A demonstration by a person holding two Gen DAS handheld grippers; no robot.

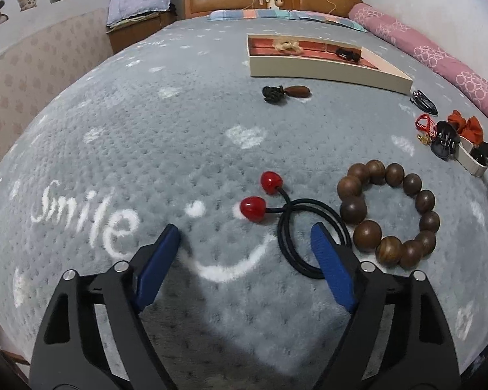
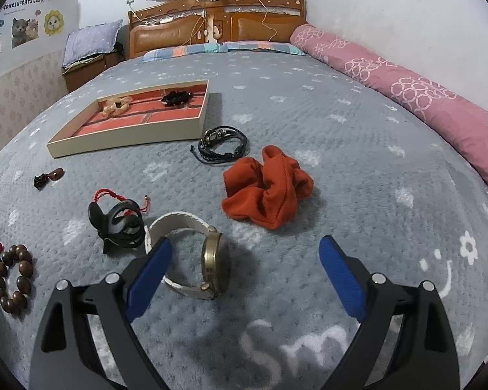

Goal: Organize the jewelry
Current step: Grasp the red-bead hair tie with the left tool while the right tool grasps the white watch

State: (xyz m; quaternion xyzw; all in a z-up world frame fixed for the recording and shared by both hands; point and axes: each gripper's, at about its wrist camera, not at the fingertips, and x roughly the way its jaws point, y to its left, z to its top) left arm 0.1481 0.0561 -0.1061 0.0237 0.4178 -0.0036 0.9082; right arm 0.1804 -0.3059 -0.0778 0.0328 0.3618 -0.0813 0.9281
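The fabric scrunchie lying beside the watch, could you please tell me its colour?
The fabric scrunchie is plain burnt orange, clearest in the right wrist view.

light was dim and even; soft gripper shadows fell toward 6 o'clock on the bed (image 1: 179,130), fisheye edges bowed and dark.

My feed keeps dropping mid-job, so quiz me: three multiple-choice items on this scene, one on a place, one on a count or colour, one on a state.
1. Where is the wooden bead bracelet?
A. in the tray
B. on the blanket beside the hair tie
C. held by the fingers

2. How many red beads are on the black hair tie?
A. one
B. two
C. four

3. How is the right gripper?
A. open, holding nothing
B. shut on the watch
C. shut on the scrunchie

Answers:
1 B: it lies on the grey blanket, right of the hair tie.
2 B: two red beads show at its end.
3 A: its fingers stand apart; the watch only lies by one of them.
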